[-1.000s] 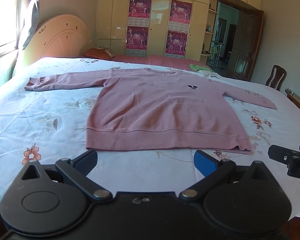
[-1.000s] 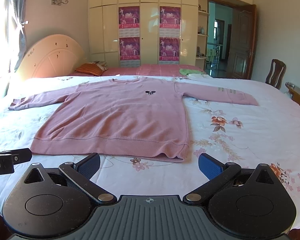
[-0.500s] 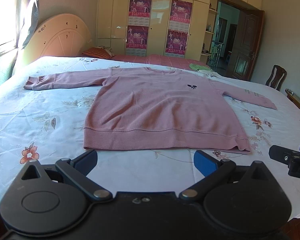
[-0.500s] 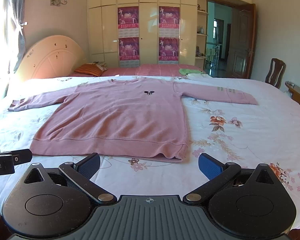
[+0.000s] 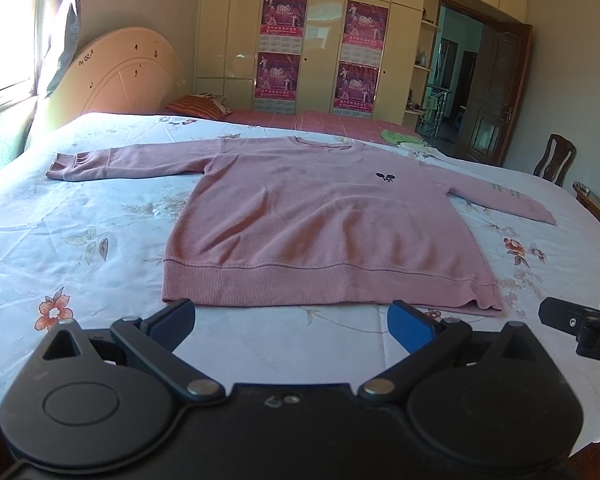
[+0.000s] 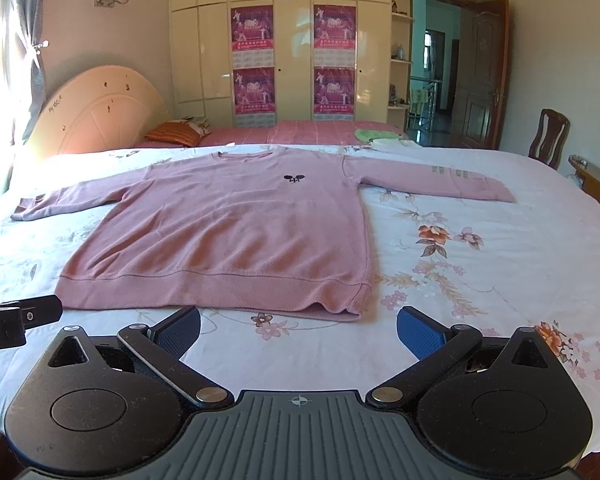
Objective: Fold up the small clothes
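Note:
A pink long-sleeved sweater (image 5: 320, 224) lies flat and face up on the bed, both sleeves spread out, hem toward me; it also shows in the right wrist view (image 6: 235, 232). My left gripper (image 5: 291, 326) is open and empty, its blue-padded fingertips just short of the hem, near its left part. My right gripper (image 6: 297, 330) is open and empty, just short of the hem's right corner. Each gripper shows at the edge of the other's view: the right one (image 5: 580, 326), the left one (image 6: 15, 316).
The bed has a white floral sheet (image 6: 480, 264) and a pale headboard (image 5: 127, 76) at the left. A second bed with a pink cover (image 6: 291, 136), a striped pillow and a green cloth stands behind. A wooden chair (image 6: 548, 140) and a doorway are at the right.
Both grippers have moved slightly forward toward the sweater's hem. The sweater has not moved and both grippers remain open.

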A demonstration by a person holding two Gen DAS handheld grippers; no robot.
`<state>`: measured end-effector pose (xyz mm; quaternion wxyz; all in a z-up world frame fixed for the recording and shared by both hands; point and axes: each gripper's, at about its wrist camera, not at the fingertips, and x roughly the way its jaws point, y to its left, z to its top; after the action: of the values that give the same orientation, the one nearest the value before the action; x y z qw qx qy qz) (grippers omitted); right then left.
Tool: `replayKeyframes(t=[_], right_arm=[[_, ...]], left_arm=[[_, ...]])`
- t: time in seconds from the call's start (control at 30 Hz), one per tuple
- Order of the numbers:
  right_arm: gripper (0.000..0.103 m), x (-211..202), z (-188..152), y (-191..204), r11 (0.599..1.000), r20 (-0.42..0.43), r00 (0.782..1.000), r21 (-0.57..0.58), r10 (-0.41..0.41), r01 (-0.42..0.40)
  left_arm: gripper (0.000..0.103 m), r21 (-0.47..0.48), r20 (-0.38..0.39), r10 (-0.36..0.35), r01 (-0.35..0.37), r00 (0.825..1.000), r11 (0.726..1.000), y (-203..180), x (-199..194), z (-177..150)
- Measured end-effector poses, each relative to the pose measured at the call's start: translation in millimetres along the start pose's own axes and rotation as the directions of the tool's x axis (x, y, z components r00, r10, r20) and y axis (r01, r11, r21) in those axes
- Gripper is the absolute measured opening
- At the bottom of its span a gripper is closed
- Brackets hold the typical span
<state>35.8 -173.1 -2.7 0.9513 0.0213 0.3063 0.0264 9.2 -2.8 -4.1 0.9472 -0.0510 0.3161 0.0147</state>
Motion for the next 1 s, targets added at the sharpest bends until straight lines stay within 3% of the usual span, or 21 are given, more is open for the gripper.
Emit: replayKeyframes(t=[0.17, 0.43, 0.63, 0.93, 1.0], right_arm=[[0.103, 6, 6, -21, 0.997, -0.01, 1.0, 0.067, -0.024, 0.025], [0.103, 22, 16, -72, 0.98, -0.042, 0.999, 0.197, -0.028, 0.035], [0.102, 42, 28, -97, 0.973, -0.056, 0.996, 0.218, -0.069, 0.079], [0.102, 85, 55, -134, 0.962, -0.035, 0.992, 0.243, -0.121, 0.126], [0.093, 97, 62, -142, 0.962, -0.033, 0.991, 0.236, -0.131, 0.135]], left_arm=[[0.103, -0.006, -0.033, -0.099, 0.099, 0.995, 0.995, -8, 18, 7], [0.103, 0.011, -0.019, -0.074, 0.074, 0.997, 0.997, -43, 50, 17], [0.102, -0.021, -0.053, -0.166, 0.165, 0.985, 0.986, -53, 78, 38], [0.1, 0.059, -0.038, -0.078, 0.08, 0.996, 0.995, -72, 131, 70], [0.099, 0.066, -0.027, -0.073, 0.075, 0.997, 0.995, -74, 141, 77]])
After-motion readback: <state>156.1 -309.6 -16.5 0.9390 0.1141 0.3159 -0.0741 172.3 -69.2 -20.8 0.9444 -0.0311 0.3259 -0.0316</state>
